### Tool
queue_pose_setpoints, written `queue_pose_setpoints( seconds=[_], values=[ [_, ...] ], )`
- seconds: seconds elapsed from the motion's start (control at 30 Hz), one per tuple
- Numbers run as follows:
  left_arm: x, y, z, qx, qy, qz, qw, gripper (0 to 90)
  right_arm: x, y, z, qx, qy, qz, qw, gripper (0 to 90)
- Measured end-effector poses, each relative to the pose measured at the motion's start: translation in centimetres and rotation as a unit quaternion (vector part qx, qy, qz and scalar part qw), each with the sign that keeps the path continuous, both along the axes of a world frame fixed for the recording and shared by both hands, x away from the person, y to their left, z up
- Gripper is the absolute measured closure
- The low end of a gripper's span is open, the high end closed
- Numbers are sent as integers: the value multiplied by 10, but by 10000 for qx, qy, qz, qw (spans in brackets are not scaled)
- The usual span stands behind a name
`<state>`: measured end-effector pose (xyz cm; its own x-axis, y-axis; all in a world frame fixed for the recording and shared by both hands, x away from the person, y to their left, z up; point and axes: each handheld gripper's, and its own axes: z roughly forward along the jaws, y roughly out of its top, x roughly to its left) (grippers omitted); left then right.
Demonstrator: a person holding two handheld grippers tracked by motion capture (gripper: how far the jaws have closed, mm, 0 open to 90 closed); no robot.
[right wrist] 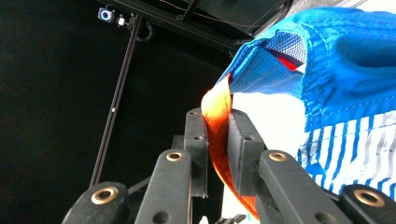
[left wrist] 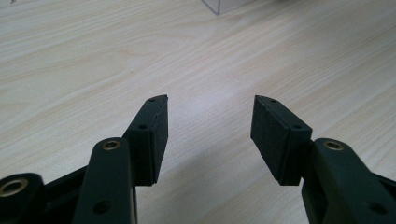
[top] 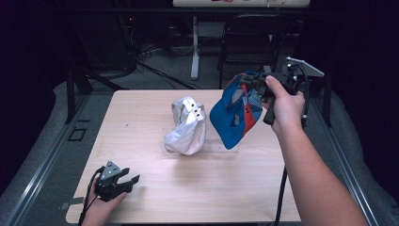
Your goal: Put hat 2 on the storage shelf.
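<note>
A blue cap [top: 234, 113] with red and white striped panels hangs in the air over the table's right side. My right gripper [top: 249, 84] is shut on it: in the right gripper view [right wrist: 218, 122] the pads pinch the cap's orange strap [right wrist: 219, 116], and the blue cap [right wrist: 327, 56] fills the upper right. A silver-grey cap [top: 186, 126] rests on a clear stand [top: 202, 148] at the table's middle. My left gripper [top: 133, 180] lies near the front left corner, open, with bare wood between its jaws [left wrist: 208, 116].
The light wooden table [top: 155, 188] has free surface in front and to the left. A corner of the clear stand [left wrist: 224, 5] shows ahead of the left gripper. Behind the table are a black chair [top: 249, 42], a white post [top: 195, 47] and floor cables.
</note>
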<state>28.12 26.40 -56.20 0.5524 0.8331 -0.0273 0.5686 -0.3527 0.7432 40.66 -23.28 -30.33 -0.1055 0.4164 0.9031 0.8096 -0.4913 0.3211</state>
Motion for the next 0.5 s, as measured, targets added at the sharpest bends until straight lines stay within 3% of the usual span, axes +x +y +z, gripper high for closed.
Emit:
queue_pose_setpoints(
  seconds=[0.5],
  values=[
    [1,-1,1,-10,-17,-49,10000,467,13,9,-6,-79,72,-135,9999,795]
  ],
)
